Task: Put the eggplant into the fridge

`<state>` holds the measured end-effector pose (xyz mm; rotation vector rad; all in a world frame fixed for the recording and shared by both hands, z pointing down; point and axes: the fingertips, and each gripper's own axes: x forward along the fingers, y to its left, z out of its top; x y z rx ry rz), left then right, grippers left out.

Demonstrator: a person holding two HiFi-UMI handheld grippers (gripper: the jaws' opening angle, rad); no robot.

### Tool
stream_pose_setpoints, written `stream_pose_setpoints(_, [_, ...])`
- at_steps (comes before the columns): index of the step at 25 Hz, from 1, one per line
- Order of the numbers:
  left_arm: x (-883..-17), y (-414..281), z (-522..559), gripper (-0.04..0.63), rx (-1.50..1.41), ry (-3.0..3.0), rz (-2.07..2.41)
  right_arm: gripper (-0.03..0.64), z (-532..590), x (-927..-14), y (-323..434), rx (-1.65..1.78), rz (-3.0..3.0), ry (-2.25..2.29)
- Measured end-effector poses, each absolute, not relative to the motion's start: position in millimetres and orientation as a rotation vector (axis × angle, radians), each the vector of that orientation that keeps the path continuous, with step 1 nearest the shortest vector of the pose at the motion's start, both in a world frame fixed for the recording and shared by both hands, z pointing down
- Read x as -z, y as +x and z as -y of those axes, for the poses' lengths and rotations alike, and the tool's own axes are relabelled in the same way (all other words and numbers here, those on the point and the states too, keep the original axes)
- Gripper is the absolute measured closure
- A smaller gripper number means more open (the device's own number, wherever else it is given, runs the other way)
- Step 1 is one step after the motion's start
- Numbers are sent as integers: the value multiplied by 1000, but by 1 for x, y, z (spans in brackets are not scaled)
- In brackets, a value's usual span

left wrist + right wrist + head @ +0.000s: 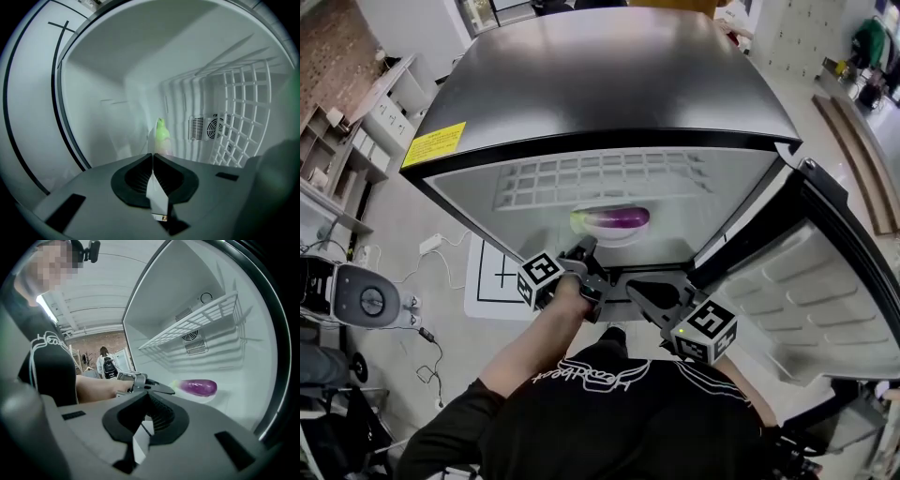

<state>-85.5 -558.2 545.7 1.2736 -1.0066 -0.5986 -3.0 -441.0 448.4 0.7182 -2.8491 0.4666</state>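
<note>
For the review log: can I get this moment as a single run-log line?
eggplant: lying inside fridge | left hand-held gripper: shut, empty | right hand-held gripper: shut, empty | door: open

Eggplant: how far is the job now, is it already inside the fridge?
Done: the eggplant lies inside the fridge, under the wire shelf. In hand: nothing; the left gripper and the right gripper are both shut and empty. Left: the door stands open, so closing it probably remains.
</note>
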Motion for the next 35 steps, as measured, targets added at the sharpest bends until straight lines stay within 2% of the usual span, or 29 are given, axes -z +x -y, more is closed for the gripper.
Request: stream_pose_setpoints(35, [-559,-78,564,575,399,1360,1062,609,447,-461,-4,-604,2869,787])
